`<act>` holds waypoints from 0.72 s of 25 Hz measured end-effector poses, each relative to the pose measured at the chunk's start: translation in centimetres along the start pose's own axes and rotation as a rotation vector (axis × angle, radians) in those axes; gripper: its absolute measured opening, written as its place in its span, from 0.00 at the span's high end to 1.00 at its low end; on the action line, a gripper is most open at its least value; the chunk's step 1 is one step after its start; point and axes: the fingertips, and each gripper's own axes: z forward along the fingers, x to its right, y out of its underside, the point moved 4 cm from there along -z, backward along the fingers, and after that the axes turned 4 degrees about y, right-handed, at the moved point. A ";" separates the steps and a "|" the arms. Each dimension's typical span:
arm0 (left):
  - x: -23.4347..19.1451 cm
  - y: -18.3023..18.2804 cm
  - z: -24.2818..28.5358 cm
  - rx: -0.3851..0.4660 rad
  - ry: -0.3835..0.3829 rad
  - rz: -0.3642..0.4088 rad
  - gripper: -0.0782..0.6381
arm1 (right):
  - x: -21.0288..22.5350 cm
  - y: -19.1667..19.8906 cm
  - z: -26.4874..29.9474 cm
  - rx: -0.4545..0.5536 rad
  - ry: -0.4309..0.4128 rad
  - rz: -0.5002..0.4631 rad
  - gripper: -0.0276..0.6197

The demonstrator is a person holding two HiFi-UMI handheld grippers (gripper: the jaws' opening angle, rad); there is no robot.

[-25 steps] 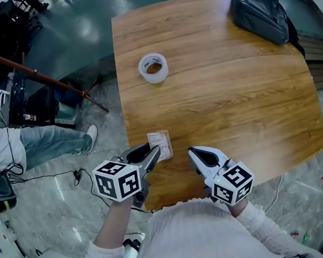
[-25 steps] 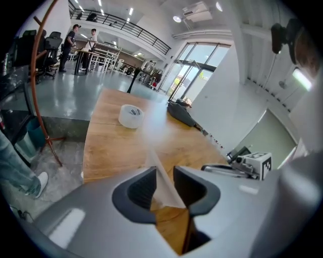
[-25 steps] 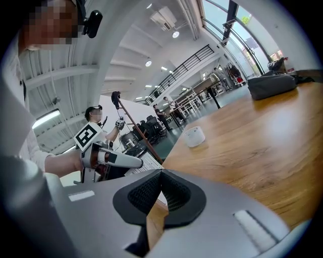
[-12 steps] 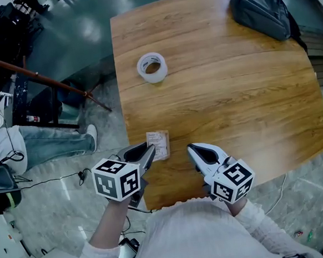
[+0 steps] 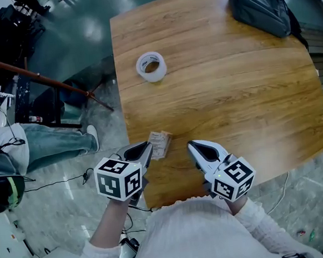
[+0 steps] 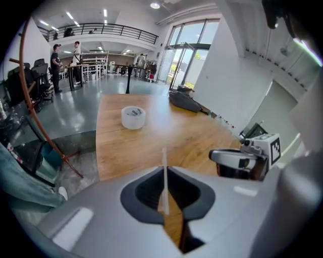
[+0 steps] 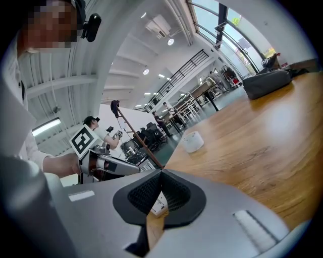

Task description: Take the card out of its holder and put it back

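Note:
A small clear card holder (image 5: 160, 143) with a pale card inside lies at the near left edge of the wooden table (image 5: 231, 92), turned slightly askew. My left gripper (image 5: 148, 147) is closing its jaws on the holder's near edge. In the left gripper view the holder (image 6: 164, 191) shows edge-on as a thin pale line pinched between the tips of the left gripper (image 6: 164, 169). My right gripper (image 5: 191, 146) hovers a little to the right of the holder, shut and empty. The right gripper view shows its jaws (image 7: 161, 172) meeting, with the holder (image 7: 159, 203) seen beyond them.
A roll of clear tape (image 5: 151, 67) sits at the far left of the table. A black bag (image 5: 260, 9) lies at the far right corner. Left of the table are a seated person's legs (image 5: 46, 143) and a slanted reddish pole (image 5: 40, 79).
The left gripper's jaws have closed on the holder's near edge. The holder has turned a little clockwise. The right gripper has stayed in place.

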 end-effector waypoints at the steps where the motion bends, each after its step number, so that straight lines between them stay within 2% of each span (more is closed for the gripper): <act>1: 0.0 0.0 0.0 -0.001 -0.002 0.003 0.86 | 0.0 0.0 -0.1 0.002 -0.001 0.002 0.96; 18: 0.9 -1.1 -1.4 0.020 -0.011 0.044 0.86 | 0.4 -0.1 -1.0 0.027 -0.003 -0.002 0.96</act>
